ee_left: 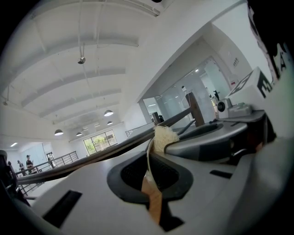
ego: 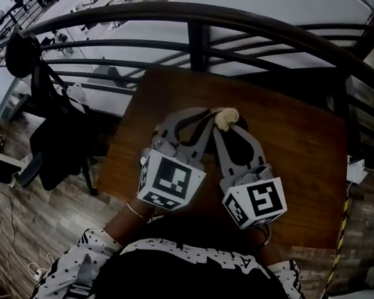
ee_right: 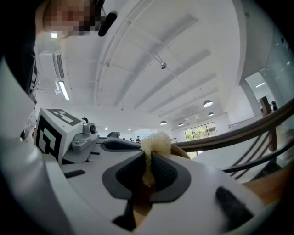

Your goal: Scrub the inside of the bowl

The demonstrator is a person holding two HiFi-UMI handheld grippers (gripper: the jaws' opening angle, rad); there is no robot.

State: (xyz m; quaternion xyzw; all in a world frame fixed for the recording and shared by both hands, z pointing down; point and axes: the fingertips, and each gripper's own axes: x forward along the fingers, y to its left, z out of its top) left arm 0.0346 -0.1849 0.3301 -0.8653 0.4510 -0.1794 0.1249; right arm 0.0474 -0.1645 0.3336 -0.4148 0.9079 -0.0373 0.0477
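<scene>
Wooden table [ego: 296,170]. Left gripper [ego: 207,117] pinches the bowl rim [ee_left: 154,202]; right gripper [ego: 231,127] clamps the scrubber pad [ego: 227,118]. Scrubbing is apparently in hand; next, rub the pad round the inside.

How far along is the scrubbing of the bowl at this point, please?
Done: both grips are made. In hand: the right gripper is shut on the pale scouring pad, beside the thin tan rim, probably the bowl's, pinched in the left gripper. Left: the scrubbing itself; the bowl's inside is not visible.
</scene>
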